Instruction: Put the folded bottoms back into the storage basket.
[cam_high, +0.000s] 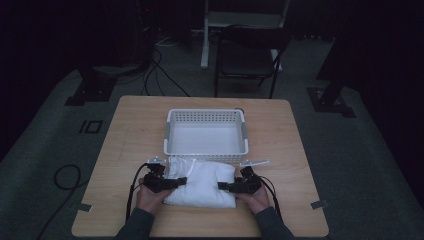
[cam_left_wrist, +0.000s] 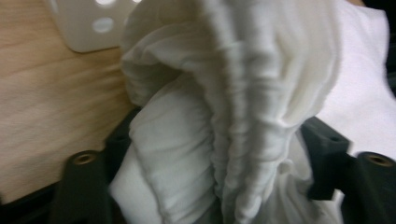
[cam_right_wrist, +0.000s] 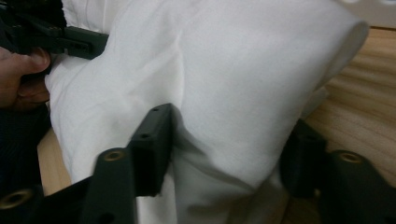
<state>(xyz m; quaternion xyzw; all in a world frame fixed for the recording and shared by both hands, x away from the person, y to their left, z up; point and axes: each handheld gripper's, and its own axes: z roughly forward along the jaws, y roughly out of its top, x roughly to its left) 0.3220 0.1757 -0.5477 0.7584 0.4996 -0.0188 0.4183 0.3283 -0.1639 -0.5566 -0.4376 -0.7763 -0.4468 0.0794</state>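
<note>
A folded white cloth (cam_high: 202, 182) lies on the wooden table just in front of an empty white basket (cam_high: 206, 112). My left gripper (cam_high: 180, 181) comes in from the cloth's left side. Its jaws pinch a bunched, gathered fold of the cloth (cam_left_wrist: 224, 116) between them. From the right side my right gripper (cam_high: 222, 186) grips the smooth edge of the cloth (cam_right_wrist: 224, 84), with its jaws pressed into the fabric. The left gripper (cam_right_wrist: 79, 39) and the hand on it appear at the far side in the right gripper view.
A small white strip (cam_high: 255, 163) lies on the table (cam_high: 135, 130) right of the cloth, near the basket's front corner. A dark chair (cam_high: 247, 55) stands beyond the far edge. Cables trail from both grippers toward the near edge.
</note>
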